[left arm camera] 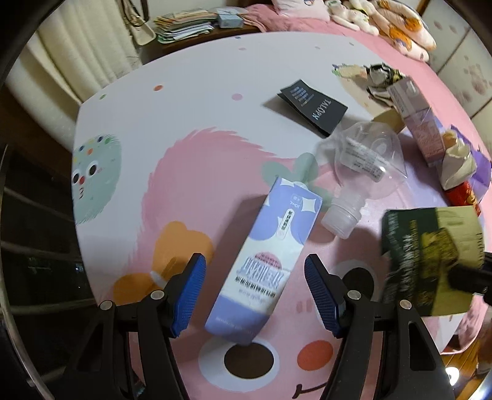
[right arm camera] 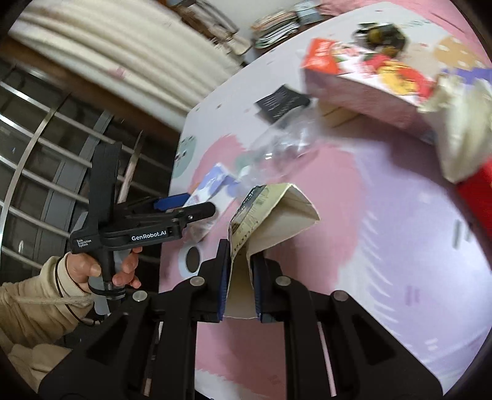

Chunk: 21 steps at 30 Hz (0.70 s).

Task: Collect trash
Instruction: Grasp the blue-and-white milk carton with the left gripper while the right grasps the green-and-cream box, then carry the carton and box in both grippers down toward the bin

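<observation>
My left claw (left arm camera: 255, 287), black with blue ribbed pads (left arm camera: 189, 292), points steeply down with jaws parted, nothing pressed between them. My right claw (right arm camera: 240, 255) is clamped on a flattened green-and-cream carton (right arm camera: 270, 209). A hand (right arm camera: 101, 270) in a beige sleeve (right arm camera: 33, 307) grips the left handle.

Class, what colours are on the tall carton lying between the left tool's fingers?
The carton is lavender-purple and white, clearest in the left wrist view.

I see a bench (left arm camera: 129, 129) covered in a white and pink cartoon-print sheet, with a pink-covered bed (left arm camera: 307, 24) behind it. Cream pleated curtains (left arm camera: 77, 46) hang at the far left beside a stack of papers (left arm camera: 184, 26), and dark metal window bars (right arm camera: 46, 160) show on my right view.
</observation>
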Each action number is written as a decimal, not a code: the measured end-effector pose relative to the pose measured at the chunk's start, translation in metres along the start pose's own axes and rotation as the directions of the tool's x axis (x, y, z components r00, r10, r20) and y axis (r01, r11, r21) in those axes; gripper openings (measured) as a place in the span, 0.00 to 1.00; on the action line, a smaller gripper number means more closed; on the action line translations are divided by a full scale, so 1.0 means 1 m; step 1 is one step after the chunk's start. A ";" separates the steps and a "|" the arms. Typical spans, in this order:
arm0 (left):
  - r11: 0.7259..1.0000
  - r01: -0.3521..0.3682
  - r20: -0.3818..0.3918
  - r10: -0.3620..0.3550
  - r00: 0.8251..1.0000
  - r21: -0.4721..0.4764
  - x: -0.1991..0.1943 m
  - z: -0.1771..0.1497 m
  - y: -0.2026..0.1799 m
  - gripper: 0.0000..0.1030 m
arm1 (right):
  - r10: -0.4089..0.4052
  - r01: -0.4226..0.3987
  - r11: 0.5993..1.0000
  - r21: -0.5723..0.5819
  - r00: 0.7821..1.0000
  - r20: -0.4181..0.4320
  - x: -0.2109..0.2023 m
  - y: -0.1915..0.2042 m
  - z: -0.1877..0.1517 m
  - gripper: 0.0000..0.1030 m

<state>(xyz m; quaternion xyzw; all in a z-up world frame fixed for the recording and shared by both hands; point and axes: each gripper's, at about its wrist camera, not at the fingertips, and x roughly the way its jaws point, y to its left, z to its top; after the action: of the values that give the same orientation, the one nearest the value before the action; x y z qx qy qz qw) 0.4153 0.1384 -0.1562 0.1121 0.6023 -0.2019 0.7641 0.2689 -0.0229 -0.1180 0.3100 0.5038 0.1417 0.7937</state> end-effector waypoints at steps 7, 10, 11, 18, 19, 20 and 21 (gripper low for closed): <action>1.000 0.031 0.025 -0.031 0.999 0.006 0.003 -0.003 -0.012 0.32 | -0.026 0.026 0.999 0.039 1.000 0.004 -0.014 -0.008 -0.010 0.11; 0.999 0.050 0.100 -0.047 0.994 -0.022 -0.010 -0.014 -0.018 0.32 | -0.036 0.036 0.999 0.026 0.999 0.003 -0.016 -0.003 -0.016 0.11; 0.998 0.057 0.128 -0.052 0.990 -0.031 -0.016 -0.019 -0.020 0.32 | -0.039 0.039 0.999 0.024 0.999 0.002 -0.016 -0.001 -0.017 0.11; 0.992 0.092 0.221 -0.071 0.973 -0.090 -0.060 -0.056 -0.048 0.32 | -0.069 0.068 0.997 -0.039 0.998 -0.013 -0.031 0.013 -0.031 0.10; 0.991 0.094 0.235 -0.069 0.970 -0.098 -0.068 -0.066 -0.055 0.32 | -0.069 0.068 0.997 -0.046 0.997 -0.016 -0.034 0.014 -0.033 0.10; 0.990 0.096 0.244 -0.069 0.967 -0.101 -0.076 -0.073 -0.062 0.32 | -0.067 0.066 0.996 -0.054 0.998 -0.019 -0.038 0.016 -0.036 0.10; 0.990 0.096 0.251 -0.067 0.966 -0.104 -0.083 -0.081 -0.068 0.32 | -0.064 0.063 0.996 -0.065 0.998 -0.022 -0.043 0.017 -0.040 0.10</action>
<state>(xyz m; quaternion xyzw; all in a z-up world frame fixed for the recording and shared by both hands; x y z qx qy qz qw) 0.2983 0.1258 -0.0915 0.0169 0.5174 -0.2104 0.8293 0.2156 -0.0191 -0.0890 0.2665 0.5181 0.1362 0.8012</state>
